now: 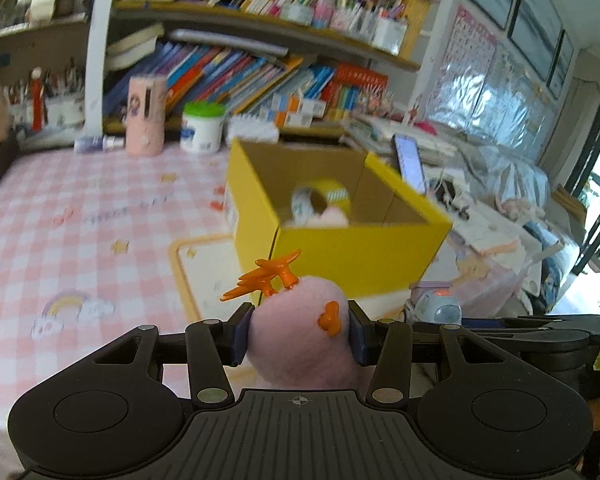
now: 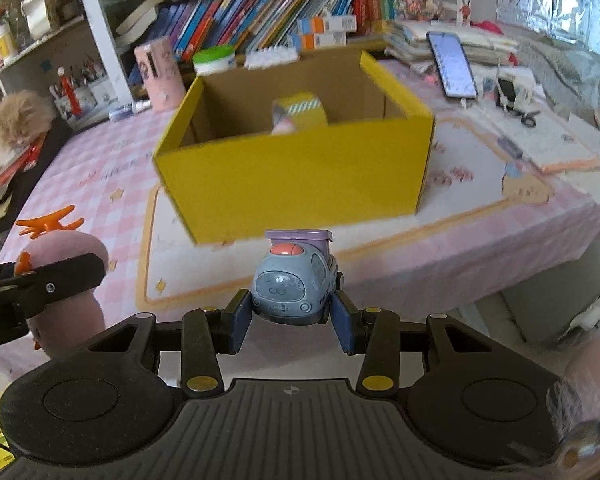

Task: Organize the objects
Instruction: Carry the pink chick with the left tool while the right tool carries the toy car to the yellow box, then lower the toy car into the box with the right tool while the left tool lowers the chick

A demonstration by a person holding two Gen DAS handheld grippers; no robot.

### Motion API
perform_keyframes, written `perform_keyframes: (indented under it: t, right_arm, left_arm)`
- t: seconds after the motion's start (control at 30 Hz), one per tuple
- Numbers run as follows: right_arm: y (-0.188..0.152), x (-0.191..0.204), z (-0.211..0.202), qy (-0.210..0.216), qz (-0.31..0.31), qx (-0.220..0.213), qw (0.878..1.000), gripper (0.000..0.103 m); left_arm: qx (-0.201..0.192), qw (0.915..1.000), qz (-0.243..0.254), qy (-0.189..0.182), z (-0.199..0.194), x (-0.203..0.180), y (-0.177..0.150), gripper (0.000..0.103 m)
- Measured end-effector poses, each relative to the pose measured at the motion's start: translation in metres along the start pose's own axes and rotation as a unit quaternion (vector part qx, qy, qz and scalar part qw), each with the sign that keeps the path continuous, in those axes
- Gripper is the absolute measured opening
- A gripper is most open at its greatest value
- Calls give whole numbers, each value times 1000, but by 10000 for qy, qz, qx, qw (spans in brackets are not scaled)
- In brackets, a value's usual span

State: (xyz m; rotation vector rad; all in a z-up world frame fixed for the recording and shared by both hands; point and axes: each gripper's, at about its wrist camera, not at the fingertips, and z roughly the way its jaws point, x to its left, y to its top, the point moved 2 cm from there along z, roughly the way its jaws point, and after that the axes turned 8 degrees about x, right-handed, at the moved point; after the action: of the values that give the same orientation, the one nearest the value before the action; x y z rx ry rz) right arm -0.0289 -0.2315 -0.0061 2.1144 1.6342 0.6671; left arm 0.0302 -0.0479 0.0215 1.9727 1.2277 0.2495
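We have our left gripper (image 1: 298, 334) clamped on a pink plush toy (image 1: 300, 332), its two blue pads pressing into the soft body from either side, with the toy's orange plastic feet sticking up just past the fingertips. Ahead of that gripper and a little to its right stands the yellow cardboard box (image 1: 340, 252), open at the top, on the pink checked tablecloth (image 1: 80, 208); inside it we can make out a roll of yellow tape (image 1: 324, 200), and beside it something pale pink, which is too blurred for us to name. Our right gripper (image 2: 292, 320) is closed on a small blue toy car (image 2: 294, 288), the pads gripping its flanks and its rounded nose facing back toward the camera. From this gripper the same box sits straight ahead and well apart, beyond the car, resting partly on a cream mat with an orange border (image 2: 480, 184). Off to the left of the right gripper we see the left one with its plush toy, held level with it near the table's edge. Far to the left, a fluffy orange cat (image 2: 12, 128) lies at the table's side.
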Motion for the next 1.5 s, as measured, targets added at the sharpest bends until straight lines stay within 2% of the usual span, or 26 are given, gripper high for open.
perform_keyframes:
  t: [0.2,0.33,0.47,0.63,0.97,1.33,1.5]
  right_arm:
    - [39,-19,-11,-15,13,-481,9988,41]
    - [72,-31,-18,27,-21,-820,9966,41]
    - [106,-41,-16,85,-139,-1074,9941,41]
    - [145,-50,0,192,-424,-1120,9926,41]
    - [191,-44,62,483,-1213,-625,9895,41]
    - [209,-39,113,683,-1798,-47,9813,41]
    - [215,-36,128,718,-2019,146,9767,41]
  left_arm:
    - [-449,9988,192,-21,5,-14,37,46]
    - [-615,9977,272,12,19,-22,61,46]
    - [-597,9977,272,172,43,-27,80,46]
    - [-474,9978,251,377,76,-29,96,46]
    - [24,9951,305,936,132,-31,107,46]
    - [521,9879,653,1309,170,-38,104,47]
    - [563,9857,725,1410,177,-39,104,47]
